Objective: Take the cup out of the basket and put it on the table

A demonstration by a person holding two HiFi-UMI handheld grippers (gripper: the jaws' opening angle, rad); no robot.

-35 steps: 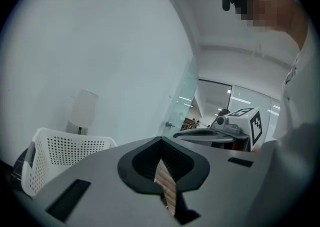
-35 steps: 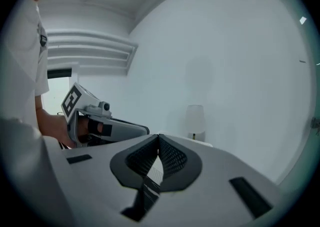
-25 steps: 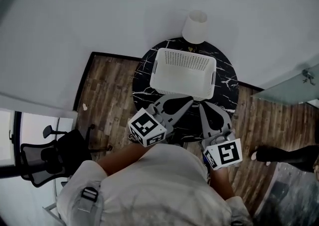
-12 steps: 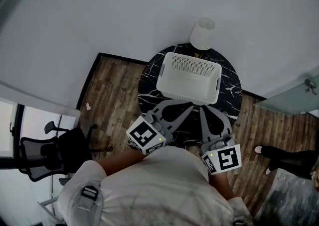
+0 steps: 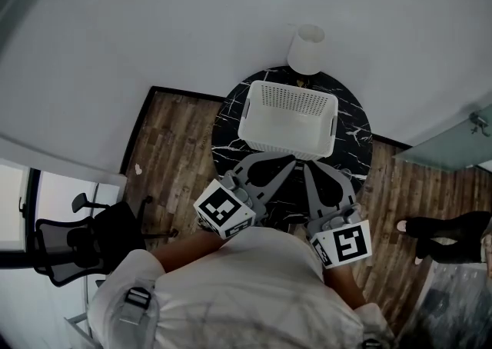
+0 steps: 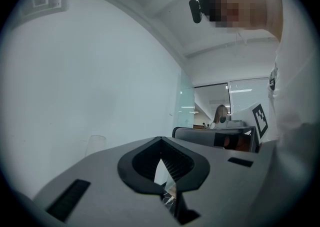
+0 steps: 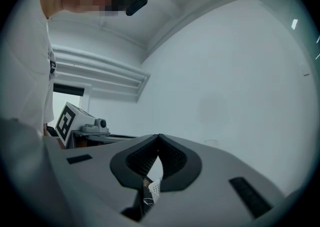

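A white slatted basket (image 5: 287,118) stands on the round black marble table (image 5: 352,140). I cannot see inside it. A white cup (image 5: 307,48) stands upright beyond the basket at the table's far edge; it shows faintly in the left gripper view (image 6: 95,145). My left gripper (image 5: 294,161) and right gripper (image 5: 306,164) hover side by side over the table's near part, just short of the basket's near wall. Both are shut with nothing between the jaws, as their own views show (image 6: 160,140) (image 7: 159,137).
A dark office chair (image 5: 77,241) stands on the wooden floor at the left. Another person's shoes and legs (image 5: 446,227) are at the right, near a glass panel (image 5: 453,144). A white wall runs behind the table.
The head view has drifted a little, so the table and basket sit slightly differently in frame. Both grippers stay shut in front of the basket.
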